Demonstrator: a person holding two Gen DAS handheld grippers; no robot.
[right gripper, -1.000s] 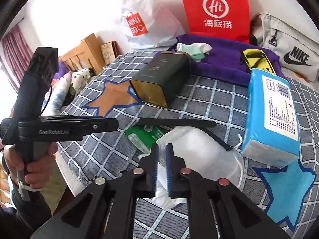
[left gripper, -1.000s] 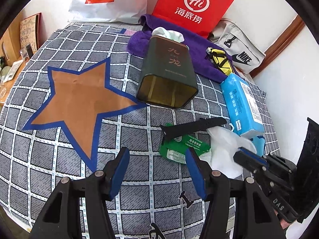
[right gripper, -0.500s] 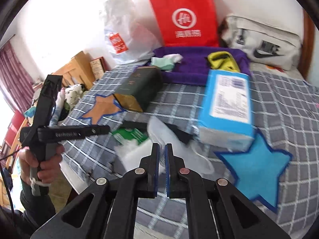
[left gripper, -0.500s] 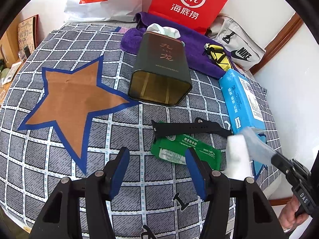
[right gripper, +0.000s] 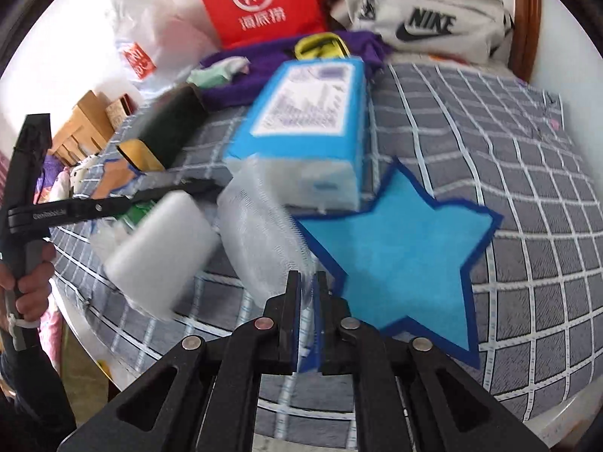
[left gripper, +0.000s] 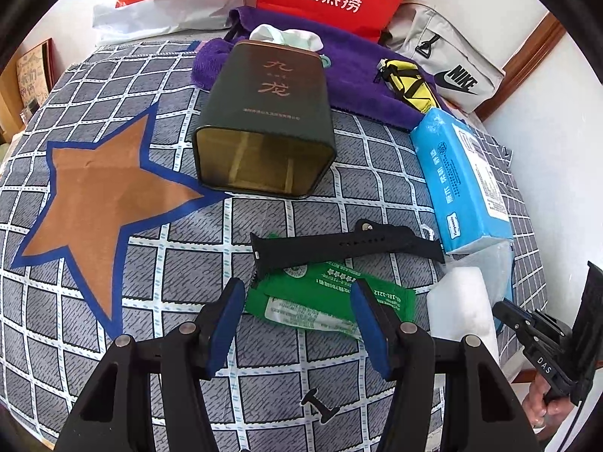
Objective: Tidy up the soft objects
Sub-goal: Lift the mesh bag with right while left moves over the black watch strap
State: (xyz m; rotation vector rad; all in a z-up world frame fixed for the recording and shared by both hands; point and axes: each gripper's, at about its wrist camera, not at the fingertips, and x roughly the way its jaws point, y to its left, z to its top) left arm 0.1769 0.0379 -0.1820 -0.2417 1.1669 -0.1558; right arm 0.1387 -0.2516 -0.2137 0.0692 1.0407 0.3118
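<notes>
My left gripper [left gripper: 296, 316] is open and hovers low over a green packet [left gripper: 328, 297] on the checked bedspread, its pads on either side of the packet's left half. A black watch strap [left gripper: 346, 245] lies just beyond. My right gripper [right gripper: 309, 286] pinches the edge of a clear plastic bag [right gripper: 260, 233] with a white foam block [right gripper: 162, 256] inside; its jaws are opening with the film still between them. The bag hangs blurred over the bed's near edge, beside a blue star patch [right gripper: 407, 248]. In the left wrist view the foam block [left gripper: 461, 309] shows at the right.
A dark green tin [left gripper: 264, 124] lies on its side, open end toward me. A blue tissue pack [left gripper: 459, 177] lies right of it. At the back are a purple towel [left gripper: 354, 71], yellow pouch [left gripper: 407, 83], grey Nike bag [left gripper: 448, 67] and red and white shopping bags.
The right gripper carried the bag with the foam off the green packet and strap, rightward toward the blue star. The left gripper moved nearer the green packet and slightly down.
</notes>
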